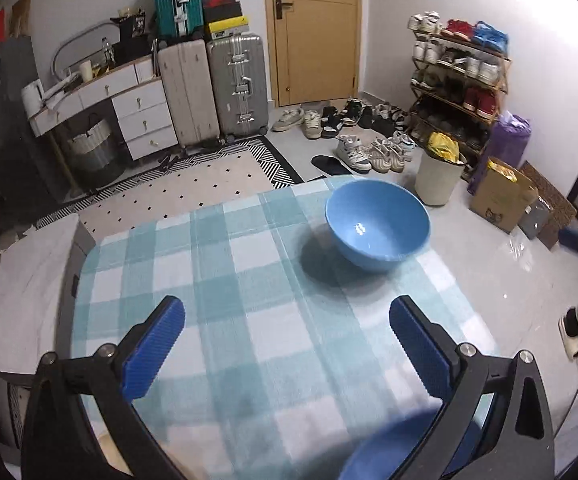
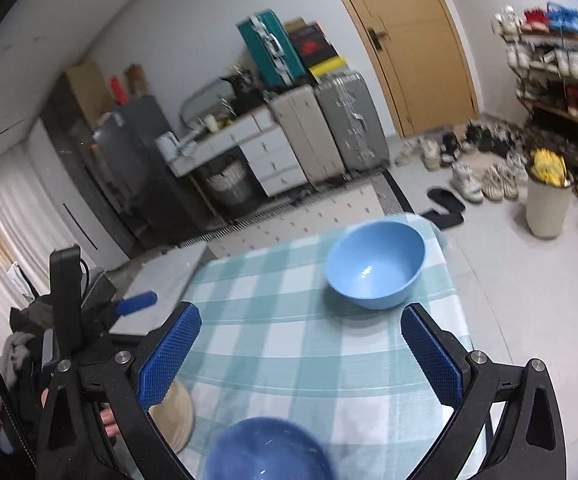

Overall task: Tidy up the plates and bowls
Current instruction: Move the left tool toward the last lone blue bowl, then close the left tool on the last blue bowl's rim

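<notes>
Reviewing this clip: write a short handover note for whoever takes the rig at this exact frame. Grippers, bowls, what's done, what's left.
Left gripper: open, empty, above the checked tablecloth.
Right gripper: open, empty, also above the table.
Light blue bowl: upright, empty, near the far right corner of the cloth.
Darker blue bowl: close under the right gripper at the near edge, blurred.
A beige dish shows at the near left edge, partly hidden.
Done: nothing stacked or grouped yet.
Left: gather the bowls and dish together; the darker bowl looks like the nearest pick.
</notes>
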